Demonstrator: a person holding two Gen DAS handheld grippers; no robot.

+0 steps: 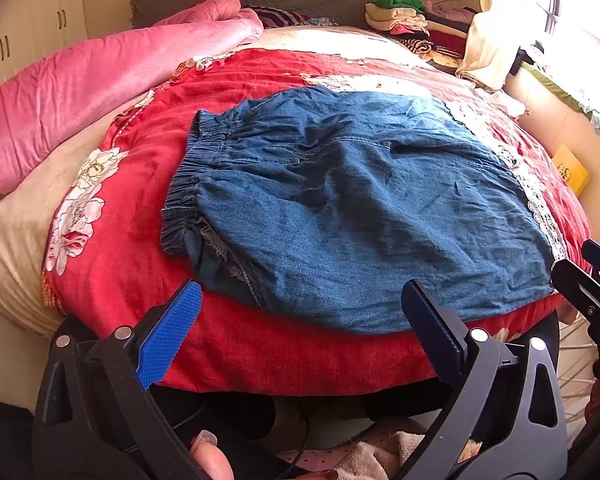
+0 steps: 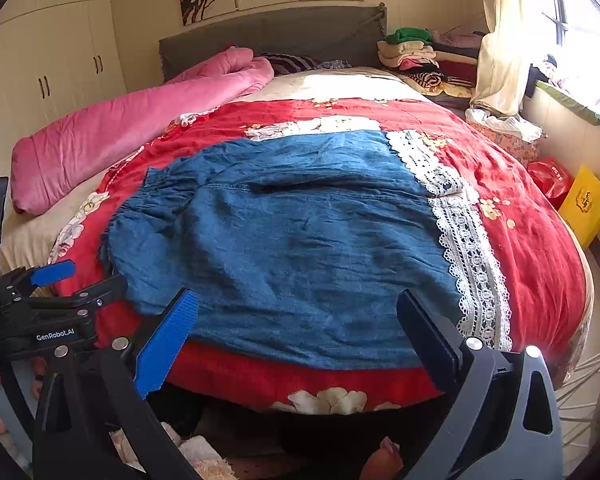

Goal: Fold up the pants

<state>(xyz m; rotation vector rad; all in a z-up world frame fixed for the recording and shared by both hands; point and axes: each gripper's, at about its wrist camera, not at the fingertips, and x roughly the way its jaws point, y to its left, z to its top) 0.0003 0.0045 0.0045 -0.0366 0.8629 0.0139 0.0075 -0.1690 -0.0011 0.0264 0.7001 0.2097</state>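
Note:
Blue denim pants lie folded over on the red floral bedspread, elastic waistband at the left and white lace hem at the right. My left gripper hovers open just off the near edge of the pants, nothing between its blue pads. In the right wrist view the same pants fill the middle, lace hem on the right. My right gripper is open too, held over the near edge of the pants. The left gripper shows at that view's left edge.
A pink quilt lies rolled along the bed's left side. Folded clothes are stacked by the grey headboard. A yellow box and red bag sit on the floor at the right, under the window. A person's fingers show below.

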